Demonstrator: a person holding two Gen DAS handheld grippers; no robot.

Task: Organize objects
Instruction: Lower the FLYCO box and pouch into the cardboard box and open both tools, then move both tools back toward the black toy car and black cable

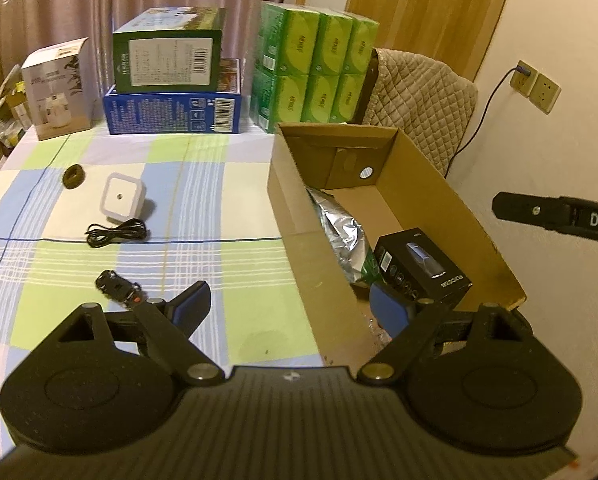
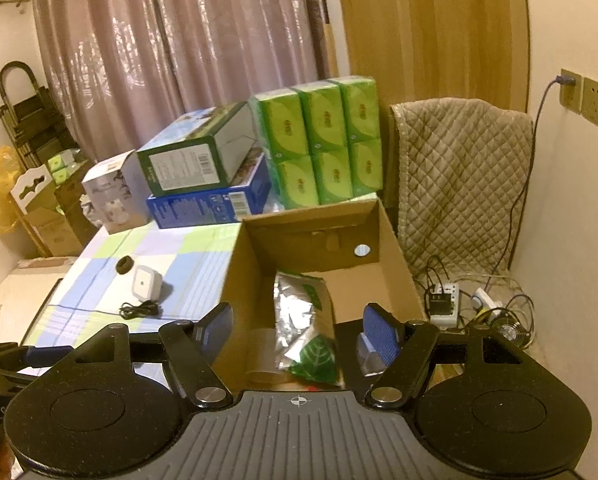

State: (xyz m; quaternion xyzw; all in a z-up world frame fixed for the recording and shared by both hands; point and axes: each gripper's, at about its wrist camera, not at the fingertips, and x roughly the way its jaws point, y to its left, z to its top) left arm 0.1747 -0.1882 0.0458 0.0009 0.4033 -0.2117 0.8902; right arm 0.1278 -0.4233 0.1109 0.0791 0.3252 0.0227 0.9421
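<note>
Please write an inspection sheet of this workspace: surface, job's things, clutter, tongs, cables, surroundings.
Surface: checked blue, green and white tablecloth.
Job's things: open brown cardboard box holds a silver foil bag and a small black product box. On the cloth: white square plug-in light, coiled black cable, black ring, small black toy car.
Clutter: green carton on blue carton, white carton, green tissue packs at the far edge.
Tongs: left tongs open, empty; right tongs open, empty, over the cardboard box.
Cables: purple wall lead; floor power strip.
Surroundings: pink curtain, quilted chair cover.
</note>
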